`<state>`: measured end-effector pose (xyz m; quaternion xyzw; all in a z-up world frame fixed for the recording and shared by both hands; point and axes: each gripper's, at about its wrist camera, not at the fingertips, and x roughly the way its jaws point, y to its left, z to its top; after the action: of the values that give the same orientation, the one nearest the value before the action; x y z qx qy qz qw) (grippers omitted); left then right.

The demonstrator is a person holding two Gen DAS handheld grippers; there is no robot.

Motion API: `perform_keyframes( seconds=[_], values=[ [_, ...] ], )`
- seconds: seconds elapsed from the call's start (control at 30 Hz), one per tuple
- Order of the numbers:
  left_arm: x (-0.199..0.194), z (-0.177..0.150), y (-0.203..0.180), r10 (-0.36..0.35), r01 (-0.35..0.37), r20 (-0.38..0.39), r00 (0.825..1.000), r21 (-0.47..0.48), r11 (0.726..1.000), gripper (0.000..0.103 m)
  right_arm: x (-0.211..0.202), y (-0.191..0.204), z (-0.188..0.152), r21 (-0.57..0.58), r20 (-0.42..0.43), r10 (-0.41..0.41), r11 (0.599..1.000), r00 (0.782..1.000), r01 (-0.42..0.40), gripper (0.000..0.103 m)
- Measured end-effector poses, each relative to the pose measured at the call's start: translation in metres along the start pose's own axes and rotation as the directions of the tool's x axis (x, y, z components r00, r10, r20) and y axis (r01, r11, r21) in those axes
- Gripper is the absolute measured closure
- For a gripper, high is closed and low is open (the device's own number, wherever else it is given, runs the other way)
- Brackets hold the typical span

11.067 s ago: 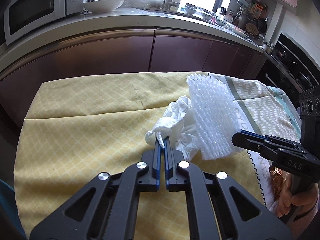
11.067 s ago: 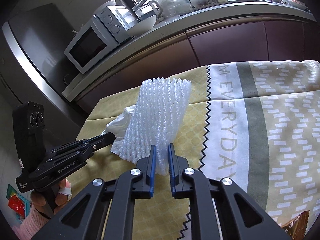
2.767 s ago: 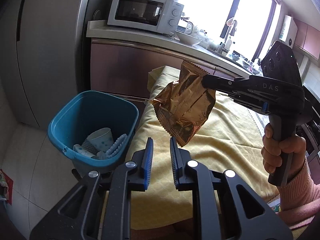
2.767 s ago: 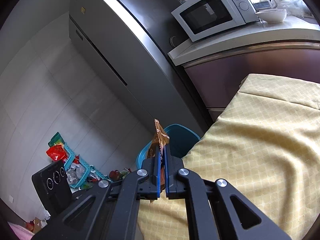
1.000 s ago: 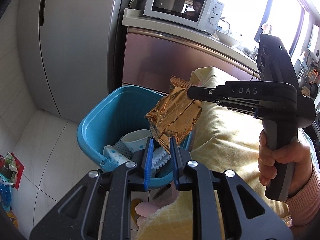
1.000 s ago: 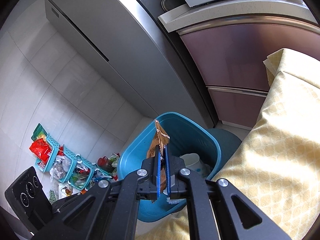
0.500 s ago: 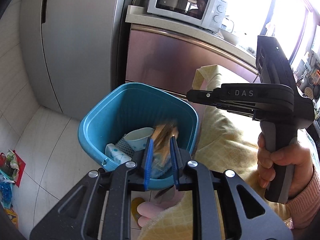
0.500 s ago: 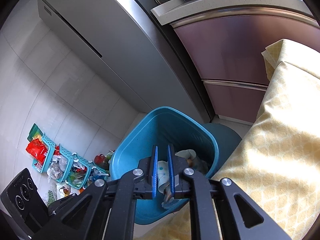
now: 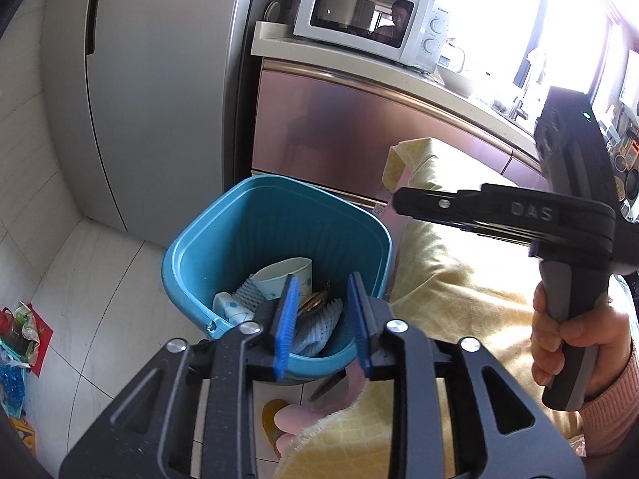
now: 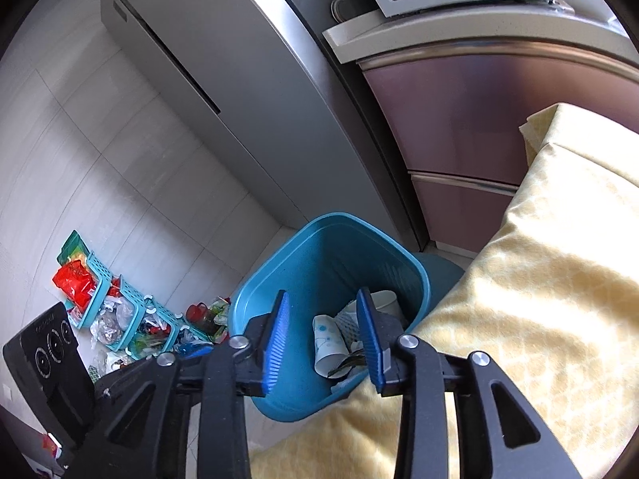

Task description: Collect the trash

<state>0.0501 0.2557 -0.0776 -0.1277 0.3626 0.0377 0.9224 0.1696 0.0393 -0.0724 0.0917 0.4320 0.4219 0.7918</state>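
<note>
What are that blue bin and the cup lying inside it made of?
The bin looks like moulded plastic: smooth, slightly glossy, with a rolled rim and ribbed inner wall. The cup seems to be paper: matte white with small printed blue dots and a thin rim, though a coating can't be ruled out.

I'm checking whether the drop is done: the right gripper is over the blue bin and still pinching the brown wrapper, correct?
Not quite. The right gripper is over the blue bin, but its jaws are opening with nothing between them. In the left wrist view the brown wrapper lies inside the bin.
</note>
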Motion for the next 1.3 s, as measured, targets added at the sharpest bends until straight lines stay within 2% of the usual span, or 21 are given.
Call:
perform_keyframes(
  seconds=[0.2, 0.47, 0.53, 0.67, 0.73, 0.93, 1.17, 1.3],
  values=[
    [-0.009, -0.001, -0.005, 0.002, -0.002, 0.019, 1.000, 0.001, 1.000, 0.063, -0.029, 0.005, -0.010, -0.064, 0.061, -0.031, 0.997, 0.998, 0.035, 0.049],
    [-0.027, -0.008, -0.013, 0.004, -0.004, 0.048, 0.999, -0.001, 1.000, 0.044, -0.064, 0.010, -0.032, -0.137, 0.142, -0.094, 0.984, 0.985, 0.114, 0.037],
    [-0.033, -0.009, -0.017, 0.014, -0.015, 0.064, 0.998, 0.007, 1.000, 0.037, -0.074, 0.011, -0.037, -0.152, 0.167, -0.122, 0.977, 0.978, 0.147, 0.031],
    [-0.045, -0.013, -0.028, 0.031, -0.035, 0.107, 0.994, 0.032, 0.999, 0.025, -0.091, 0.012, -0.051, -0.165, 0.209, -0.155, 0.968, 0.965, 0.191, 0.025],
    [-0.052, -0.015, -0.033, 0.035, -0.041, 0.133, 0.991, 0.040, 0.998, 0.015, -0.099, 0.012, -0.060, -0.165, 0.234, -0.174, 0.963, 0.957, 0.215, 0.020],
    [-0.068, -0.021, -0.052, 0.045, -0.060, 0.197, 0.979, 0.074, 0.995, 0.007, -0.117, 0.012, -0.082, -0.156, 0.280, -0.210, 0.953, 0.937, 0.260, 0.019],
    [-0.085, -0.030, -0.076, 0.050, -0.078, 0.264, 0.963, 0.097, 0.992, 0.006, -0.145, 0.010, -0.109, -0.132, 0.373, -0.270, 0.932, 0.888, 0.338, 0.016],
    [-0.090, -0.036, -0.088, 0.045, -0.080, 0.298, 0.953, 0.104, 0.991, 0.006, -0.164, 0.011, -0.125, -0.102, 0.441, -0.331, 0.905, 0.835, 0.412, 0.007]
  ],
)
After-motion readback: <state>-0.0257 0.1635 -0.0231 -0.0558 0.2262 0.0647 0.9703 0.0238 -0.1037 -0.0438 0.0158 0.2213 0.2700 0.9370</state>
